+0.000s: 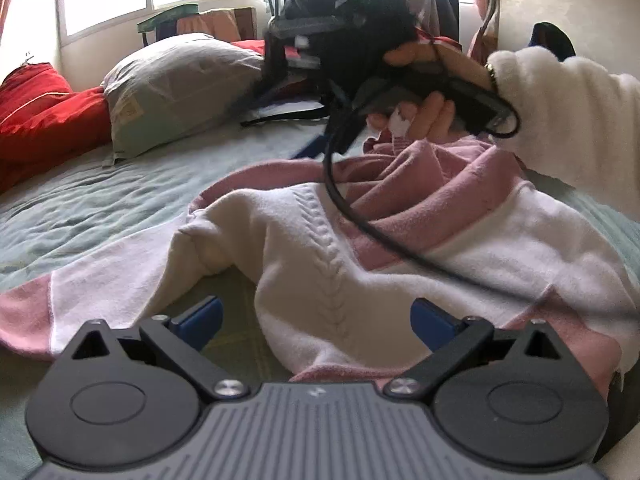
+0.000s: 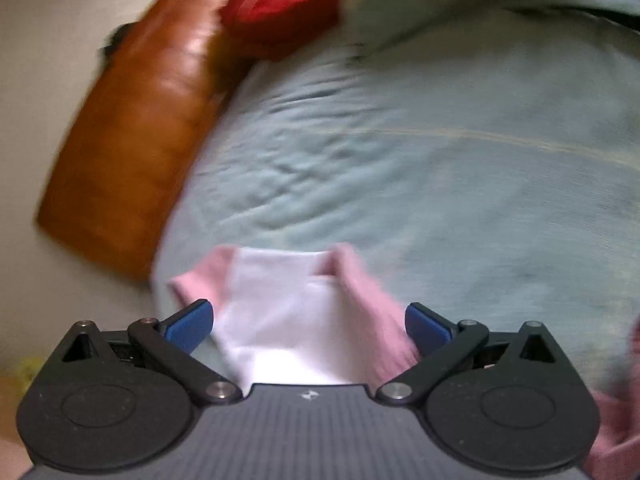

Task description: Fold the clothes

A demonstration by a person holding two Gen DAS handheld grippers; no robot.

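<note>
A pink and white fleece garment (image 1: 320,240) lies crumpled on the pale green bedspread (image 1: 100,208). My left gripper (image 1: 316,322) is open just above its near edge, with white cloth lying between the blue fingers (image 1: 200,320) but not clamped. In the left wrist view a hand in a white fleece sleeve (image 1: 560,112) holds the other gripper's body (image 1: 360,40) above the garment's far side, a black cable (image 1: 360,216) trailing over the cloth. My right gripper (image 2: 310,326) is open, with a pink and white part of the garment (image 2: 288,304) between its spread fingers, over the bedspread (image 2: 440,152).
A grey pillow (image 1: 176,88) and red bedding (image 1: 44,108) lie at the head of the bed. Behind are windows and hanging clothes (image 1: 432,4). In the right wrist view an orange-brown leather headboard (image 2: 132,128) runs along the bed's left side, with a red cushion (image 2: 280,4) beyond it.
</note>
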